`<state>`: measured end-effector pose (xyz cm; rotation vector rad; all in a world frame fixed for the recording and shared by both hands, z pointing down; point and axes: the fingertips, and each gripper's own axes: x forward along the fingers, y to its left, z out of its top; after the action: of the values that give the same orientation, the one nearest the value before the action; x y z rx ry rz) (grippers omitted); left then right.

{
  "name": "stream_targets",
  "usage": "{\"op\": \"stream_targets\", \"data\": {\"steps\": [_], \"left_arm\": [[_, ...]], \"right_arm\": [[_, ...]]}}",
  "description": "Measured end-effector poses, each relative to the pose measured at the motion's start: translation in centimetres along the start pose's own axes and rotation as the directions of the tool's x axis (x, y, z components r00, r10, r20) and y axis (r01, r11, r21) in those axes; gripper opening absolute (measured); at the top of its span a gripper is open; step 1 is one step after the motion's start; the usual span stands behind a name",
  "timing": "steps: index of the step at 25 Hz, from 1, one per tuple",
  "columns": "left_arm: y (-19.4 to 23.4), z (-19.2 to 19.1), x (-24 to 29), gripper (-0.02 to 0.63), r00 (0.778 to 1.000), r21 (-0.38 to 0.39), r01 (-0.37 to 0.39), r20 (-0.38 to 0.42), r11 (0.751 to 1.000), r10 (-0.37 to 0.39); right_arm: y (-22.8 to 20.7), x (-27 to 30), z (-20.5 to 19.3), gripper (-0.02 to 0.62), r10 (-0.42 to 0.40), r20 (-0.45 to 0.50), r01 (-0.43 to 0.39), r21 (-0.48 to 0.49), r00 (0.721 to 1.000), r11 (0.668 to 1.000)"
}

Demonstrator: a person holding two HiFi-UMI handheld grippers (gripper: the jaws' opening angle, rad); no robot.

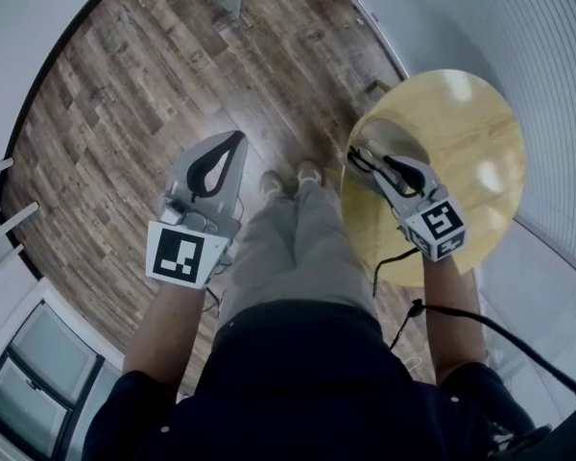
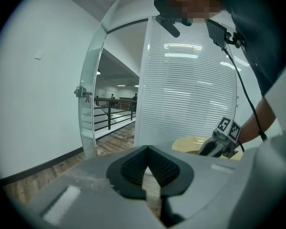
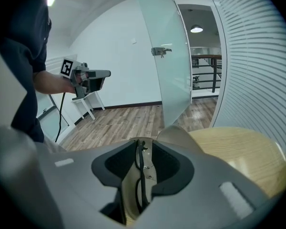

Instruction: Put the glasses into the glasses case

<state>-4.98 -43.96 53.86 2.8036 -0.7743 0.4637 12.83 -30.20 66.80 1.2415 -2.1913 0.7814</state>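
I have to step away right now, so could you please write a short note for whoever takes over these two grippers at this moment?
Left gripper: fingers shut, empty, held over the floor, off to the side of the table.
Right gripper: fingers open, above the table, with the glasses between them but not pinched.
Things: the glasses appear to lie in the open case on the table.
Done: the glasses look placed.
Left: draw the right gripper clear, then probably close the case.
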Motion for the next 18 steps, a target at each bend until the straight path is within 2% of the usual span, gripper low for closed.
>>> {"op": "stream_targets", "data": {"steps": [6,8,12,18], "left_arm": [[-0.3,1.9,-0.9,0.003,0.999,0.050,0.015,0.039,0.999,-0.017],[-0.3,2.4,-1.3,0.003,0.999,0.064,0.018,0.029,0.998,-0.020],[-0.8,3.7,-2.8,0.003,0.998,0.105,0.032,0.053,0.994,-0.038],[-1.9,8.4,-4.8,0.003,0.993,0.157,0.039,0.107,0.987,-0.056]], "right_arm": [[0.4,-1.5,1.8,0.126,-0.067,0.081,0.068,-0.012,0.994,0.998],[0.8,-2.0,2.8,0.126,-0.081,0.117,0.083,-0.017,0.990,0.996],[2.1,-3.4,3.9,0.126,-0.095,0.197,0.091,0.032,0.976,0.995],[3.7,-7.4,6.6,0.125,-0.118,0.274,0.103,0.069,0.954,0.992]]}}
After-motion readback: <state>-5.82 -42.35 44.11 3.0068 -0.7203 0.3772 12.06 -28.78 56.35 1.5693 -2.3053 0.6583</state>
